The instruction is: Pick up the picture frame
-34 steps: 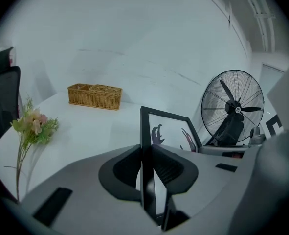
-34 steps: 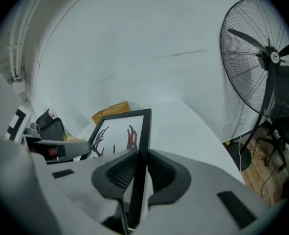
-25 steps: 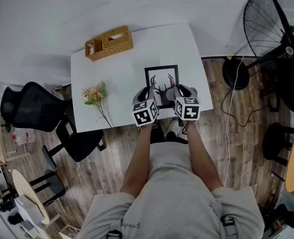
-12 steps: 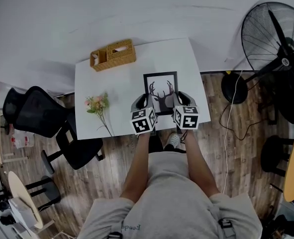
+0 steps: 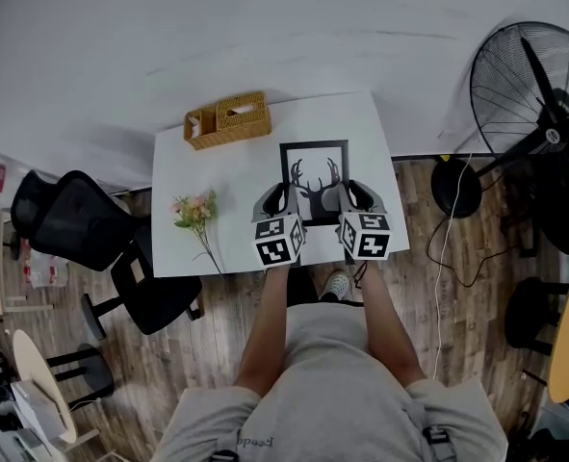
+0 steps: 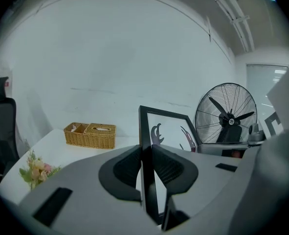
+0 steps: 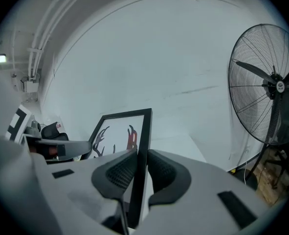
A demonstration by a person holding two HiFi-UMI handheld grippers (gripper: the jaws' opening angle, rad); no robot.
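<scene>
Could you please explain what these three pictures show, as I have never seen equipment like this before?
There is no robot here. A person holds a two-jaw tool in each hand: the left gripper and the right gripper. The cubes with square markers are part of them. The top-down picture comes from a camera on the person's head. The other two come from a camera riding on each gripper, looking along its jaws. On the white table are a wicker basket and a sprig of flowers. A standing fan is on the floor to the right. Both grippers are shut on the picture frame, a black one with a deer print, one on each side edge. The frame appears to be raised off the table.
</scene>
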